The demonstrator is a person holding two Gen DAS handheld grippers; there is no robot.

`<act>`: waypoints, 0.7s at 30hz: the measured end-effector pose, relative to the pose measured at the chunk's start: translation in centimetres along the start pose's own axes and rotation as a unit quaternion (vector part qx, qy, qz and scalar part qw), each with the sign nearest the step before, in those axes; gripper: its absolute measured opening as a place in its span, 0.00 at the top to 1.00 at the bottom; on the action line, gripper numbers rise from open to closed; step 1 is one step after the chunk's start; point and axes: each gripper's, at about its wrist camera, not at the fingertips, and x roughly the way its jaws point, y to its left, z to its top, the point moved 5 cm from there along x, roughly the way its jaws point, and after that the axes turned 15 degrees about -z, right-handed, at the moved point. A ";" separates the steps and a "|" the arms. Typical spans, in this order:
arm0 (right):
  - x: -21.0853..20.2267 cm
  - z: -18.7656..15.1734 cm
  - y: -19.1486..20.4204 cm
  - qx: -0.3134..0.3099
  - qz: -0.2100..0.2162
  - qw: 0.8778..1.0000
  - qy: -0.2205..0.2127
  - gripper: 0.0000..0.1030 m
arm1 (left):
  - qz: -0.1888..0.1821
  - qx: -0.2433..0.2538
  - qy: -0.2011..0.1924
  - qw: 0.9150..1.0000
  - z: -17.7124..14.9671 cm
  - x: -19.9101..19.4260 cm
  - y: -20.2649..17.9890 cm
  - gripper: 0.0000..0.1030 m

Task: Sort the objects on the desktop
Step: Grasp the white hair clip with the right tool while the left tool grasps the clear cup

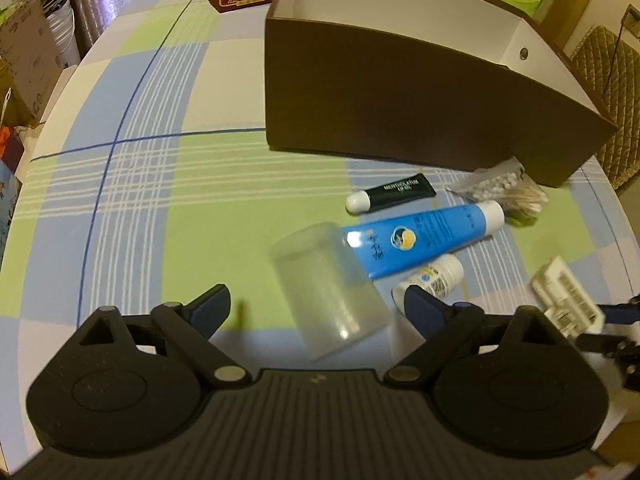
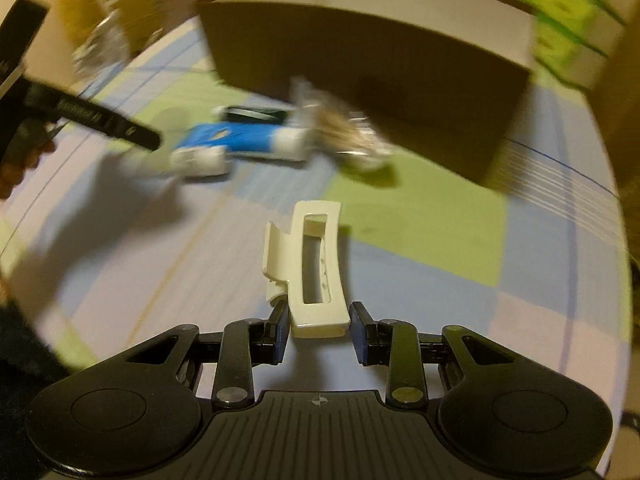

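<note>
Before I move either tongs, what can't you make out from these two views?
- Brown box floor: hidden by its near wall in both views.
- Cotton swab bag: partly tucked behind the box corner, left view; smeared by blur, right view.
- White pill bottle: label partly hidden behind the left tongs.
- Hair clip: whether the right tongs touch it is unclear.

1. In the right wrist view, motion blur smears the brown box (image 2: 372, 76), the blue tube (image 2: 236, 140) and the crinkled bag (image 2: 344, 132) beside it; no print is readable.
2. The clear plastic cup (image 1: 328, 292) is blurred, hiding the blue tube's tail.
3. The small white bottle (image 1: 436, 276) sits partly behind a left tool finger.
4. The white packet (image 1: 568, 300) near the desk's right edge has unreadable print.
</note>
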 end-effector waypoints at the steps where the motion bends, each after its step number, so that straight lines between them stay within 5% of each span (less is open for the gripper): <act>1: 0.0 0.1 -0.6 0.011 -0.009 1.000 -0.001 0.72 | 0.004 0.003 0.001 1.000 0.2 0.3 0.0 0.14; 8: 0.0 0.0 -3.7 0.065 -0.054 0.996 0.005 0.72 | 0.011 0.015 0.010 1.000 0.9 1.7 -0.1 0.22; 16: 0.1 0.3 -3.6 0.076 -0.045 0.996 0.003 0.71 | -0.006 0.027 0.020 0.999 0.3 2.5 0.5 0.45; 21: 0.1 0.6 -3.7 0.083 -0.042 0.996 0.001 0.61 | -0.002 0.053 0.014 0.999 -0.6 1.6 1.2 0.46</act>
